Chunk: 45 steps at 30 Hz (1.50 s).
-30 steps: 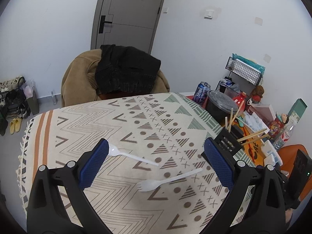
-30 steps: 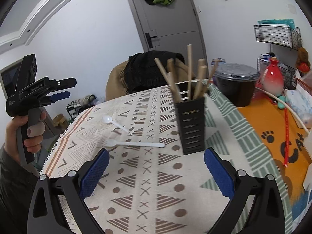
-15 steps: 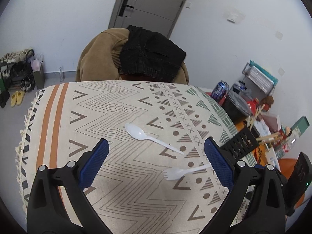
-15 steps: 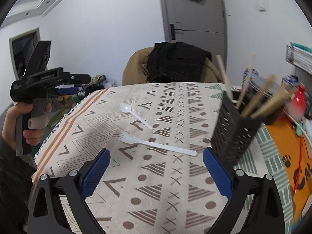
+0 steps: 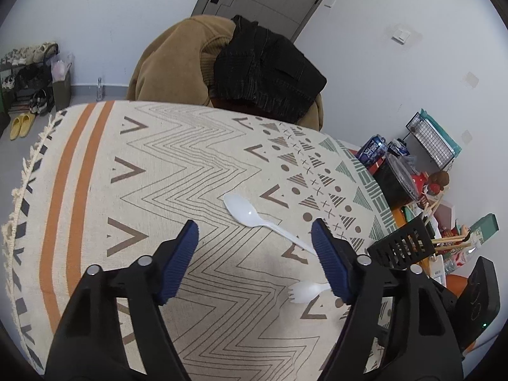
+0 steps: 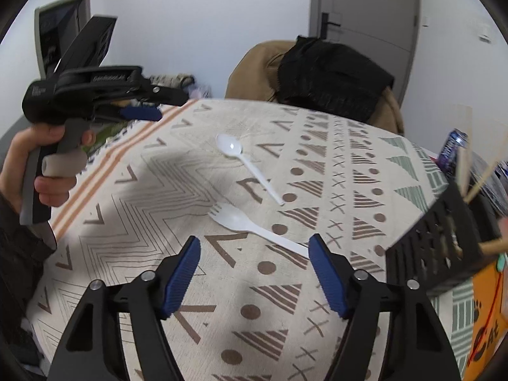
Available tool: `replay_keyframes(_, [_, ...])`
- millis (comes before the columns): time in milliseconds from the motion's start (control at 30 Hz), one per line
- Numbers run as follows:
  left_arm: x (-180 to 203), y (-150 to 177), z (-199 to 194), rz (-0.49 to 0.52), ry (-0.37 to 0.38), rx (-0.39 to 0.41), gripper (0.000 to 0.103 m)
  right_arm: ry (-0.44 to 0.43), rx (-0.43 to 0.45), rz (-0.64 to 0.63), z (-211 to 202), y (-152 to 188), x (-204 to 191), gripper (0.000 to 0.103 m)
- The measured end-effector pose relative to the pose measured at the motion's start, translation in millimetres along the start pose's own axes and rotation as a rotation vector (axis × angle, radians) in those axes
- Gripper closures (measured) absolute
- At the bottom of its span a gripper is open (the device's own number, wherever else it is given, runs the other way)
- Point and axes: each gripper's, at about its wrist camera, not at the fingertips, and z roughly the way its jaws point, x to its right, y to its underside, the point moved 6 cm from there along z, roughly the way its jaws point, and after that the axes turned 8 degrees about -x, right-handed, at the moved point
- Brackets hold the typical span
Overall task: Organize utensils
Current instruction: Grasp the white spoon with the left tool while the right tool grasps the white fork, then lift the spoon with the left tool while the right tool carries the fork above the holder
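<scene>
From the left wrist, the left gripper hangs over the patterned counter, its jaws closing with only cloth between them. The white spoon lies just beyond, its handle running toward the black utensil holder. To grip it well, I'd straddle the thin handle crosswise and press low. The fringed counter edge is well apart. From the right wrist, the right gripper closes on nothing. The white fork lies just ahead, the holder close beside, leaving tight room there; the left gripper hovers clear.
</scene>
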Motion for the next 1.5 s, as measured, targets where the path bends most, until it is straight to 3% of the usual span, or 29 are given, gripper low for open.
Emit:
replay_keyframes(267, [-23, -4, 33, -0.070, 0.036, -0.083, 0.052, 0.002, -0.106, -0.079, 44, -10, -14, 0.039])
replay_keyframes(467, [-31, -14, 64, -0.131, 0.081, -0.131, 0.054, 0.006, -0.168, -0.120, 72, -20, -16, 0.039])
replay_keyframes(700, [-37, -19, 90, -0.182, 0.062, -0.142, 0.059, 0.003, -0.230, -0.174, 91, -28, -16, 0.040])
replay_keyframes(800, [-35, -20, 99, -0.204, 0.038, -0.131, 0.068, -0.004, -0.243, -0.184, 93, -29, -14, 0.040])
replay_keyframes(867, [-33, -21, 103, -0.216, 0.032, -0.126, 0.081, -0.008, -0.247, -0.188, 94, -31, -12, 0.041])
replay_keyframes(900, [-33, -21, 104, -0.226, 0.039, -0.130, 0.093, -0.009, -0.250, -0.194, 95, -32, -13, 0.041])
replay_keyframes(933, [-33, -20, 105, -0.237, 0.043, -0.131, 0.096, -0.012, -0.254, -0.200, 96, -33, -13, 0.042])
replay_keyframes(1200, [-52, -26, 49, -0.254, -0.036, 0.008, 0.098, -0.019, -0.307, -0.323, 96, -41, -28, 0.052])
replay_keyframes(1333, [-66, -30, 13, -0.267, -0.076, 0.079, 0.098, -0.027, -0.380, -0.423, 102, -45, -38, 0.053])
replay_keyframes(1500, [-80, -28, -23, -0.285, -0.104, 0.135, 0.098, -0.028, -0.466, -0.544, 107, -50, -49, 0.063])
